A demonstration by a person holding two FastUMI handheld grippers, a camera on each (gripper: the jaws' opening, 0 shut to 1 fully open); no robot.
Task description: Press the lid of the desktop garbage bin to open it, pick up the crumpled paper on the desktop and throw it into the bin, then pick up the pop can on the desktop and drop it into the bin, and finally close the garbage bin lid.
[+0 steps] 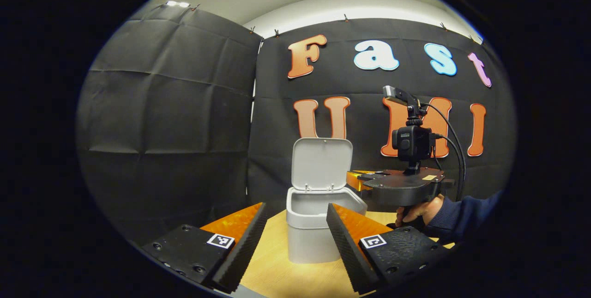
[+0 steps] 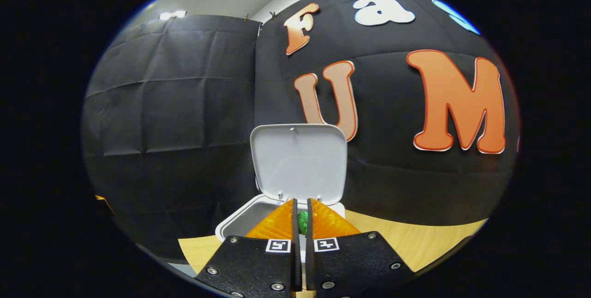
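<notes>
Black creased cloth walls (image 1: 175, 104) close in the booth, and a pale wood-grain desktop (image 1: 272, 265) lies under both of your grippers.

In the left gripper view, your left gripper (image 1: 295, 238) hangs low over the desktop with its jaws spread wide and nothing between them; the inner faces of the fingers are ribbed. Through that gap stands the garbage bin (image 1: 309, 238), a smooth grey plastic box with rounded corners. Its lid (image 1: 322, 163) is flipped up at the back, nearly upright, showing a plain rounded-rectangle underside. To the right, your right gripper (image 1: 358, 179) reaches over the bin's rim, a small black camera mounted on top with cables trailing back. Your hand (image 1: 418, 212) grips its handle, with a dark sleeve (image 1: 461, 217) behind it.

In the right gripper view, you look from much closer and higher: the lid (image 2: 299, 161) stands straight ahead, and the bin's rim (image 2: 240, 219) sits just below the fingertips. Your right gripper (image 2: 300, 208) has its fingers drawn almost together, only a thin slit between them. A small green thing (image 2: 302, 221) shows in that slit; you cannot tell here whether the fingers press on it or what it is. Bare desktop (image 2: 415, 238) curves off to the right.
</notes>
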